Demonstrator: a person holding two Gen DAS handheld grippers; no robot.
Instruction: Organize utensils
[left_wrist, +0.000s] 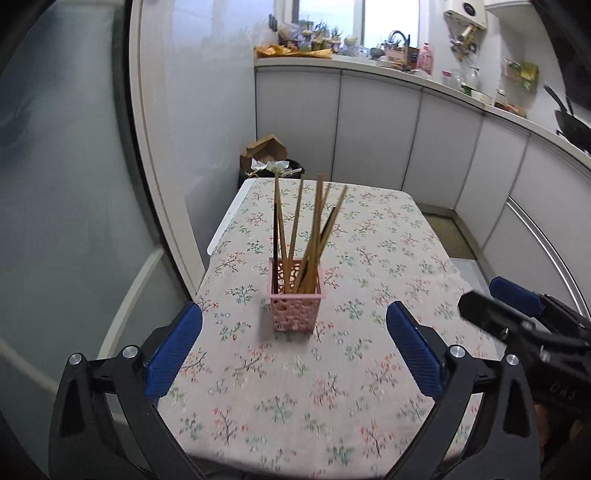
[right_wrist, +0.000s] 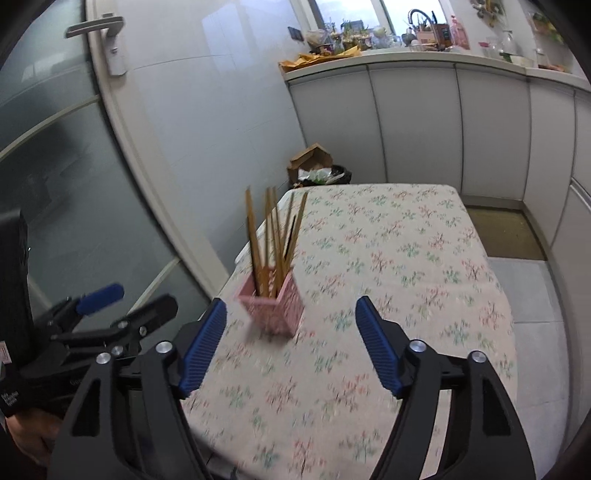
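Both grippers empty, holder dead ahead.
I see the table (left_wrist: 369, 258) bare apart from the pink holder (left_wrist: 295, 302), chopsticks (left_wrist: 306, 229) in it, upright and fanned out. Left gripper (left_wrist: 293, 347) jaws wide apart, lined up on holder, nearer. Right gripper (right_wrist: 291, 343) also spread; holder sits slightly left of its centreline.

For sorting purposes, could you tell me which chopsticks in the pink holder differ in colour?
The dark chopsticks in the pink holder are nearly black; the rest are tan wood.
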